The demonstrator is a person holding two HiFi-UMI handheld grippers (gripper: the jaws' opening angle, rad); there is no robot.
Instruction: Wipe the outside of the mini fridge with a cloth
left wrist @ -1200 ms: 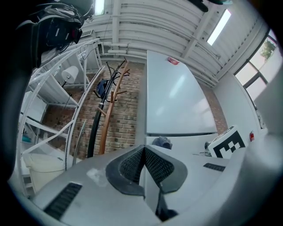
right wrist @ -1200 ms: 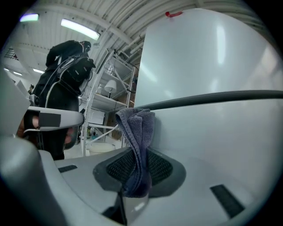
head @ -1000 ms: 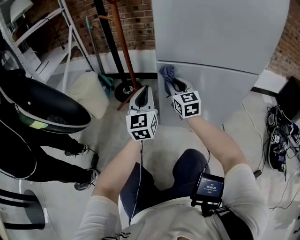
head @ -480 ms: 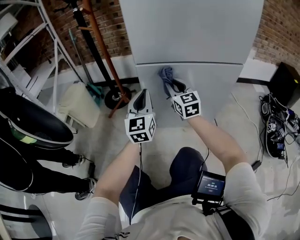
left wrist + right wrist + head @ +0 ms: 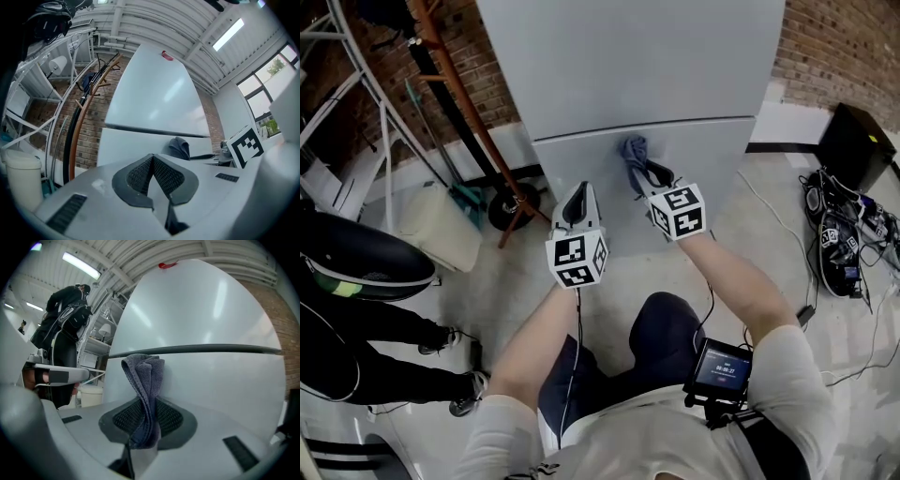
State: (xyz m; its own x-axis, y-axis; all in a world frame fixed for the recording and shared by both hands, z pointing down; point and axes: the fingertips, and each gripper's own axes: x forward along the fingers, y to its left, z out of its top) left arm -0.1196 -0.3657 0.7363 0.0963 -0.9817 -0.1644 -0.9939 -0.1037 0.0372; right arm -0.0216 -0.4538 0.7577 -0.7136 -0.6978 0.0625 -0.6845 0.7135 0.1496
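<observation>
The grey mini fridge [image 5: 637,66] stands upright against the brick wall, a dark seam dividing its two doors [image 5: 197,350]. My right gripper [image 5: 649,174] is shut on a blue-grey cloth [image 5: 635,153], which stands bunched against the lower door just under the seam [image 5: 146,376]. My left gripper [image 5: 576,200] is shut with nothing in it, a little to the left of the cloth and short of the lower door [image 5: 151,161]. From the left gripper view the cloth [image 5: 180,146] shows beside the right gripper's marker cube [image 5: 246,145].
A wooden coat stand [image 5: 469,103] and a wheeled base [image 5: 514,204] stand left of the fridge. A white bin [image 5: 436,225] and a black helmet [image 5: 356,258] lie further left. Cables and shoes [image 5: 839,244] clutter the floor at right, near a black box [image 5: 853,131].
The head view has swung left, so the fridge sits more centred. Both grippers keep their places by the lower door, the cloth still pressed under the seam.
</observation>
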